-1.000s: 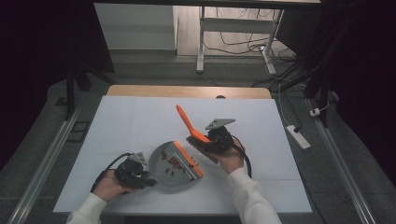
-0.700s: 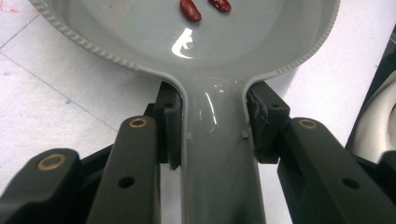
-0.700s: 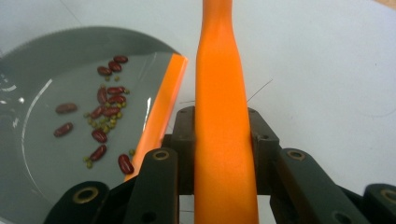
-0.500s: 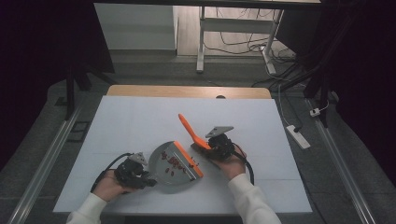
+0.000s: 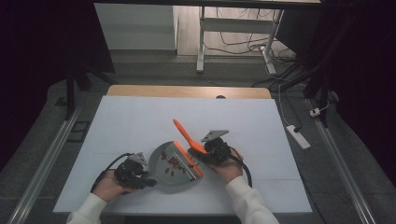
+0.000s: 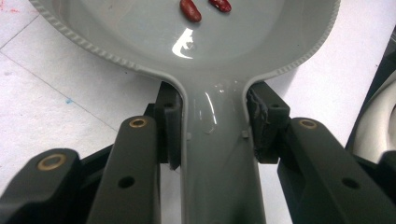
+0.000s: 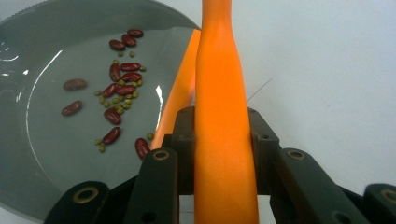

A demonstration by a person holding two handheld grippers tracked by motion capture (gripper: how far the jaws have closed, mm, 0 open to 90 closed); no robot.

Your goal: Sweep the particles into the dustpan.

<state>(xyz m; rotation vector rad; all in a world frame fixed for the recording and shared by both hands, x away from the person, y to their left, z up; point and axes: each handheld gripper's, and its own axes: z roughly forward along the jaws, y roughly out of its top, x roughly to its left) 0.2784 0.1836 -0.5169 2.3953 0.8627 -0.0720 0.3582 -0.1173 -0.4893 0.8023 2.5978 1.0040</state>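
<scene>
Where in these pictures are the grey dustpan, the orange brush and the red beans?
grey dustpan point(image 6: 219, 154), left gripper view, on its handle.
orange brush point(image 7: 222, 116), right gripper view, on its handle.
red beans point(image 7: 122, 74), right gripper view, on one bean in the pan.

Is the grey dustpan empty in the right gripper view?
No: red beans and small green beans lie scattered inside the grey dustpan, beside the orange handle held by the right gripper.

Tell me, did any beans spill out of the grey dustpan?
No spill that I can see: the red and green beans lie inside the dustpan. One oddity: the right-hand pad of the left tool looks chipped and rough.
</scene>
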